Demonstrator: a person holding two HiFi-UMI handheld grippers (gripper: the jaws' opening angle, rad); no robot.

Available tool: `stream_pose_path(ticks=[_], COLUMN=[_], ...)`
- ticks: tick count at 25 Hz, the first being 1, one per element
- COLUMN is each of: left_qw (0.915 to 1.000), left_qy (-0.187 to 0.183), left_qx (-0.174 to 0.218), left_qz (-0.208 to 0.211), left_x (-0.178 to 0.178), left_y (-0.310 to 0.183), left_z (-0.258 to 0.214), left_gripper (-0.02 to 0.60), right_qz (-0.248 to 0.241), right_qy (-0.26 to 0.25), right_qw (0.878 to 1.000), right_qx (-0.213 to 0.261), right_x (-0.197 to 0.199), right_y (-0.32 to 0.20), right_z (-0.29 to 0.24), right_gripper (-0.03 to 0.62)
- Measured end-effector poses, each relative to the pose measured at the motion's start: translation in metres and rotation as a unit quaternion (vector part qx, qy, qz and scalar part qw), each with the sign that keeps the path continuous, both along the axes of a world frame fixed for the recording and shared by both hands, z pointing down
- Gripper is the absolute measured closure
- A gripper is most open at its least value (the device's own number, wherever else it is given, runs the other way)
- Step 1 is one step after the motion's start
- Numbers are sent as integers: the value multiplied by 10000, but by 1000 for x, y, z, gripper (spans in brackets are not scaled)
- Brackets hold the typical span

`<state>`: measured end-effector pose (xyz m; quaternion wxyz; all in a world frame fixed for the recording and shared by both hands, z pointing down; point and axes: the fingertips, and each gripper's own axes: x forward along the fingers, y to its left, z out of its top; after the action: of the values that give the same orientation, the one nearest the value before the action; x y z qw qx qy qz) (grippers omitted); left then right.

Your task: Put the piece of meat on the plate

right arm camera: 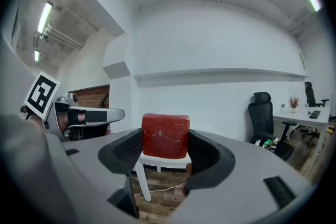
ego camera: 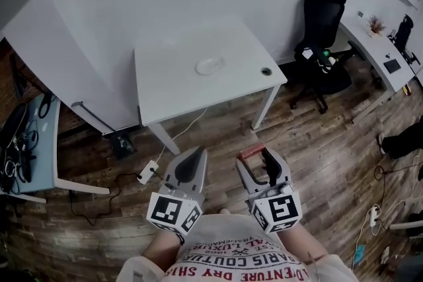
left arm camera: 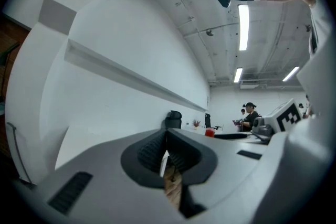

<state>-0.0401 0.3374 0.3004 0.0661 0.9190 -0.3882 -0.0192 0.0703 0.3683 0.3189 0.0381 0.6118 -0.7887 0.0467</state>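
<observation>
- Head view: right gripper [ego camera: 260,162] is clamped on the red piece of meat [ego camera: 250,153], with a jaw on either side of it.
- Meat is held over the wooden floor [ego camera: 310,142], on the near side of the white table [ego camera: 172,86].
- Plate [ego camera: 209,66] sits near the middle of the tabletop, well apart from the meat. A small dark round thing [ego camera: 266,71] lies near the table's right edge.
- Left gripper [ego camera: 196,156] is beside the right one, jaws pressed together.
- Black office chair [ego camera: 322,30] stands right of the table.
- Left gripper view: jaws closed against each other, only floor showing through the slit below them. Nothing is gripped.
- Right gripper view: the meat fills the gap between the jaws, both pads touching its sides, top edge level. A table leg [right arm camera: 143,182] shows below it, and the left gripper shows at the left edge.
</observation>
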Motion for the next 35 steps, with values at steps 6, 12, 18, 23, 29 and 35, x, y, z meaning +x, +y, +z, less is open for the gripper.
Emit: stream_pose_path(ticks=[6,12,18,23,29,35], left_qw=[9993,9992,9992,9989,9985,9982], left_qy=[-198,-378,-314,-270,-195,-273], left_qx=[-133,-127,-107,-26,-63,-250], left_qz=[-280,-98,205,392,507,469], left_x=[7,24,41,48,43,38], left_y=[-35,-81,-163,-249,-352,-421], left_z=[14,28,24,13,18,39], left_gripper=[575,575,575,575,575,575], right_qz=[-153,-65,250,472,635,554], right_qy=[-144,-206,-216,-173,-152,-51], right_qw=[9997,9993,9985,9978,9964,9945], right_qx=[-151,-312,-430,-435,-541,-887], right_x=[18,33,47,58,55,50], right_y=[-34,-79,-150,-230,-327,-395], right_z=[17,30,31,21,25,43], right_gripper=[319,319,319,319,319,319])
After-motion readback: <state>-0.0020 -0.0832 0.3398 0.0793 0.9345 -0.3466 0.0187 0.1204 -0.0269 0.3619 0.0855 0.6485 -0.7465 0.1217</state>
